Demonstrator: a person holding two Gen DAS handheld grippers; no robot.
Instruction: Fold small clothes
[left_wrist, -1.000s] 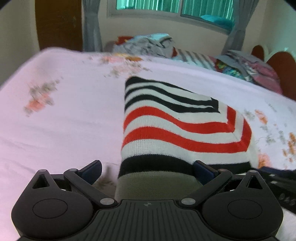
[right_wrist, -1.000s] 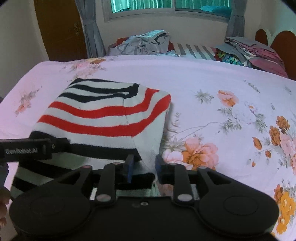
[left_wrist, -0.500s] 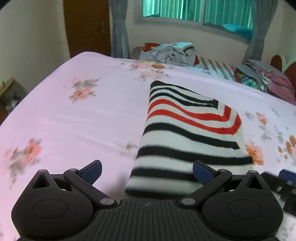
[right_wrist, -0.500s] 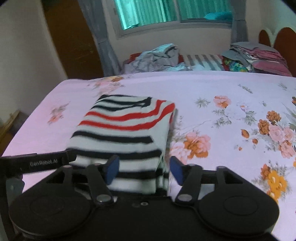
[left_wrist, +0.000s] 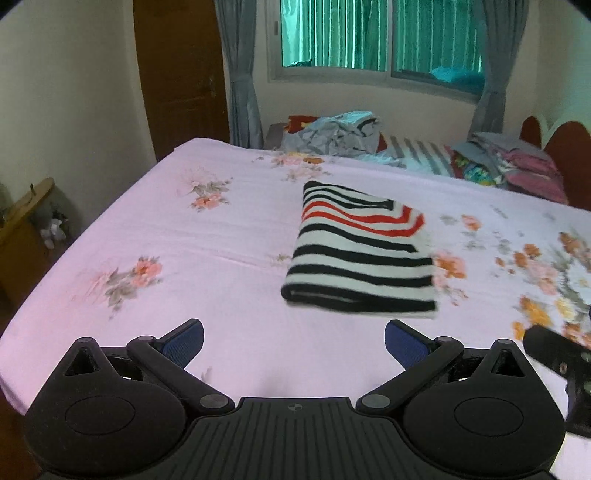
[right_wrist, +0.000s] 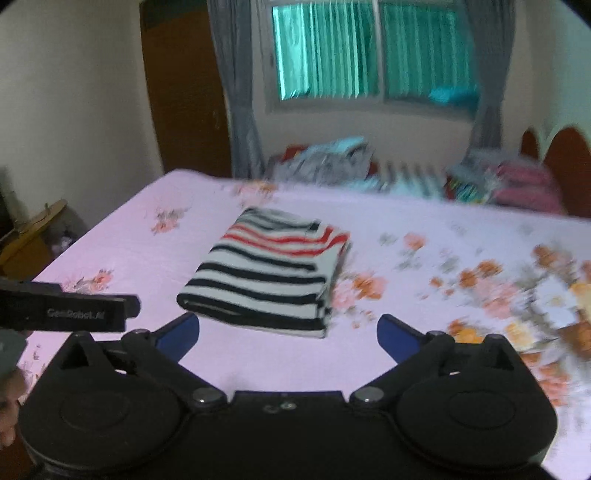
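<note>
A folded striped garment (left_wrist: 360, 254), white with black and red stripes, lies flat on the pink floral bed sheet (left_wrist: 184, 236). It also shows in the right wrist view (right_wrist: 269, 273). My left gripper (left_wrist: 293, 341) is open and empty, held back from the garment's near edge. My right gripper (right_wrist: 288, 334) is open and empty, also short of the garment. The right gripper's body shows at the right edge of the left wrist view (left_wrist: 554, 362). The left gripper's body shows at the left of the right wrist view (right_wrist: 70, 308).
Piles of loose clothes (left_wrist: 336, 133) and stacked folded clothes (left_wrist: 517, 166) lie at the far side of the bed. A wooden headboard (left_wrist: 565, 147) stands at the far right. A brown door (left_wrist: 181, 74), curtains and a window are behind. A low wooden shelf (left_wrist: 26, 210) stands left of the bed.
Both grippers have let go of the garment, opened wide and pulled back and up. The garment lies folded on the bed, farther from both cameras.
</note>
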